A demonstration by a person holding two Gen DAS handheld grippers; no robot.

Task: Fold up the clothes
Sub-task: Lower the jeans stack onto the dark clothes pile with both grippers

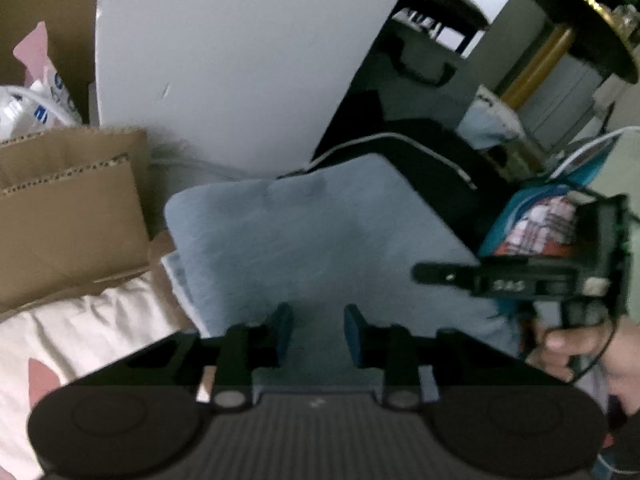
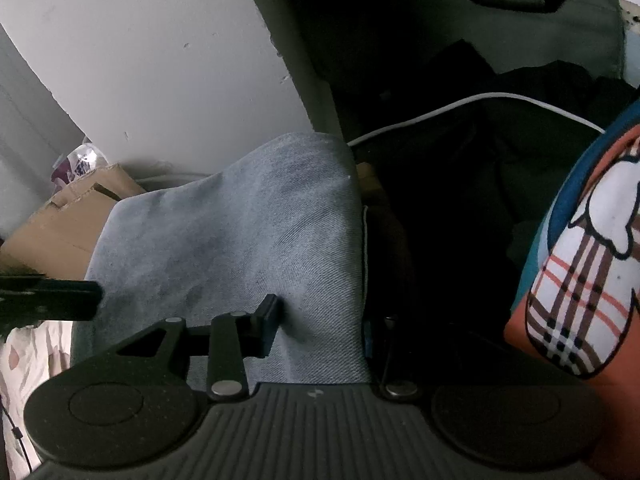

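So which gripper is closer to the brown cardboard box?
Left. The left gripper hovers over the blue jeans beside the cardboard box; the right gripper is over the jeans' far side.

Light blue denim garment (image 2: 248, 220), brown cardboard box (image 1: 72, 208), plaid-printed orange cloth (image 2: 576, 292).

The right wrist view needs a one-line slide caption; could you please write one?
Right tongs straddle the edge of folded pale-blue denim, with a cardboard box at left and a cartoon-print cloth at right.

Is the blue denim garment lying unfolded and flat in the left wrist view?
No, the blue denim garment is folded into a thick, compact block, with layered edges showing at its left side.
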